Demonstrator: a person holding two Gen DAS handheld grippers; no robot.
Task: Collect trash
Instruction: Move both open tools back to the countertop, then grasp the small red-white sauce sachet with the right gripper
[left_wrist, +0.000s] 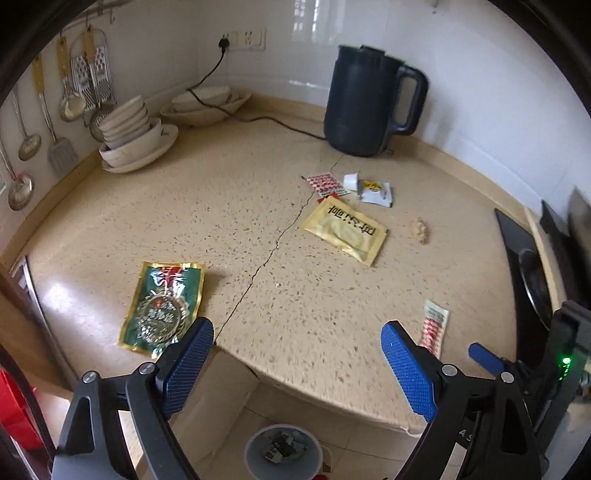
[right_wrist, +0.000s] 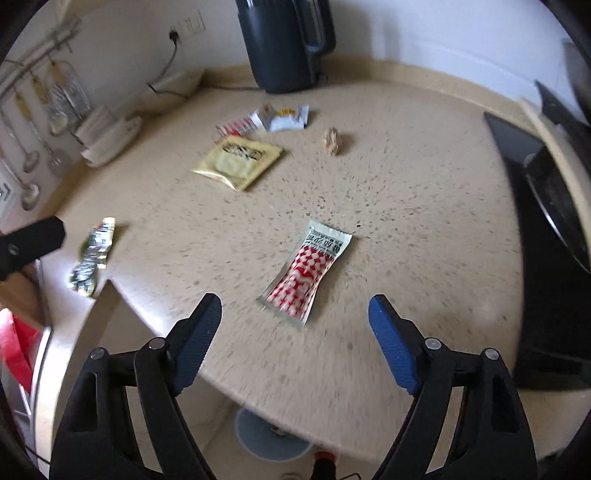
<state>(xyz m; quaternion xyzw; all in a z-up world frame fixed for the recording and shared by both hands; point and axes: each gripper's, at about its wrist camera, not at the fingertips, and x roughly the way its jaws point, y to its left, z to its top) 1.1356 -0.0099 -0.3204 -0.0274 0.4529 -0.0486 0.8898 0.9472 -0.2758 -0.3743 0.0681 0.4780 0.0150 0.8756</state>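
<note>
A: What lies on the counter (left_wrist: 258, 206), from the left?

B: Ladles and graters hang on the wall, then stacked bowls (left_wrist: 135, 136). Near the front edge lies a green packet (left_wrist: 164, 306), flat, just beyond the left gripper's (left_wrist: 297, 354) left finger.

A: And that claw?

B: Its jaws stand wide with nothing between them; it hangs over the counter's front edge. Below it on the floor stands a bin (left_wrist: 282, 452) with some scraps inside.

A: Further right?

B: A yellow packet (left_wrist: 345, 230) sits mid-counter. Behind it, a small red-patterned wrapper (left_wrist: 327, 184) and a white wrapper (left_wrist: 371, 190) lie close together, in front of the dark kettle (left_wrist: 369, 99). A peanut shell (left_wrist: 421, 229) lies apart to the right.

A: The right gripper (right_wrist: 295, 332)?

B: Also spread wide and empty. A red-checked sachet (right_wrist: 304, 273) lies flat just ahead of its fingertips, not touched. A black stove (right_wrist: 546, 206) fills the counter's right end.
</note>
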